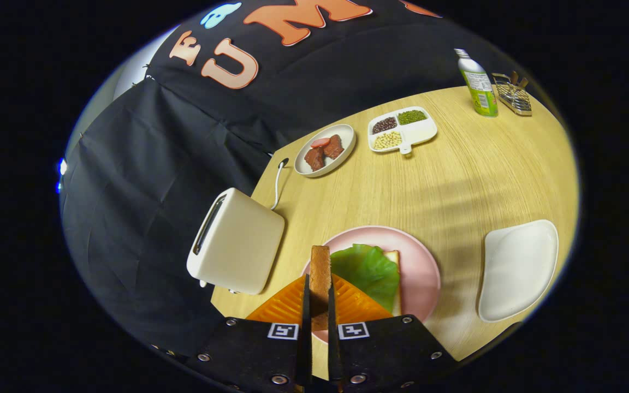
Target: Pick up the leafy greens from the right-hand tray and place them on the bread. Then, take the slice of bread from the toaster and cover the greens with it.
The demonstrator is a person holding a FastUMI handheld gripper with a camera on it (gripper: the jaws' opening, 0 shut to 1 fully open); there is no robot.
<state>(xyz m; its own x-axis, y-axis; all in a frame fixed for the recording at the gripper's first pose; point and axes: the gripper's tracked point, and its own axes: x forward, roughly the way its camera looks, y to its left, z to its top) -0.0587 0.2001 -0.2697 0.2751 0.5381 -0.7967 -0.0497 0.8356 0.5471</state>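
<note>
My gripper [319, 297] is shut on a toasted slice of bread [320, 273], held edge-on between both fingers and standing upright above the near side of the pink plate [423, 273]. On that plate lie the leafy greens [369, 267], spread over a lower bread slice [393, 256] whose corner shows at the right. The white toaster [235, 243] stands to the left of the plate, its slot facing left. To the right of the plate sits the white tray [519, 267], bare inside.
A bowl with meat pieces [325, 150] and a divided dish of beans [402, 130] sit farther back on the wooden table [456, 180]. A bottle [478, 84] and a wire rack [514, 94] stand at the far right. The toaster cord [277, 183] trails behind the toaster.
</note>
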